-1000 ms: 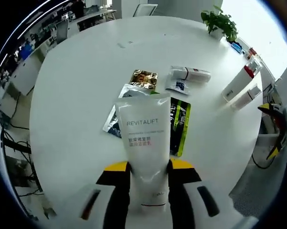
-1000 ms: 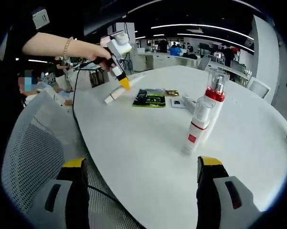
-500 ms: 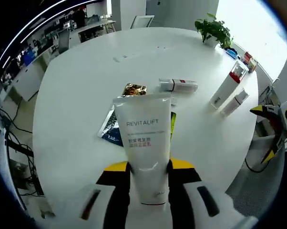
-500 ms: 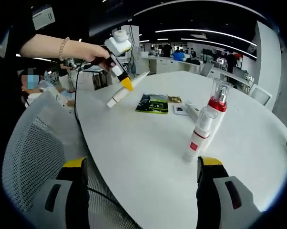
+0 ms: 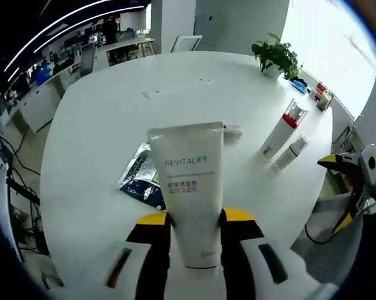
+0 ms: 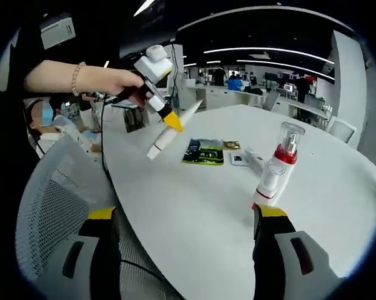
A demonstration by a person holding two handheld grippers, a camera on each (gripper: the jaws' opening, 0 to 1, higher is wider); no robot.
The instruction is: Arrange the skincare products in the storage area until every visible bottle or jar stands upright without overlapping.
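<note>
While the white REVITALIFT tube (image 5: 189,187) is clamped between the jaws of the left gripper (image 5: 194,219) and held clear above the bench (image 5: 100,125), little of the arranging can be judged complete. On the bench, toward 2 o'clock from the tube in the left gripper view, a tall bottle with a red collar (image 5: 279,130) is seen standing, and a smaller white bottle (image 5: 290,152) is seen propped at a slant against it, so an overlap remains to be undone. A small tube (image 5: 232,130) is left lying flat just past the held tube's top edge, and flat sachets (image 5: 140,181) are spread at 9 o'clock from the held tube. The right gripper (image 6: 185,215) is carried with its jaws spread apart and nothing between them, low over the near rim of the bench, the slanted pair at 1 o'clock from it. Still to be done, by this reading: standing the held tube on its cap, raising the lying tube, and separating the leaning bottle
</note>
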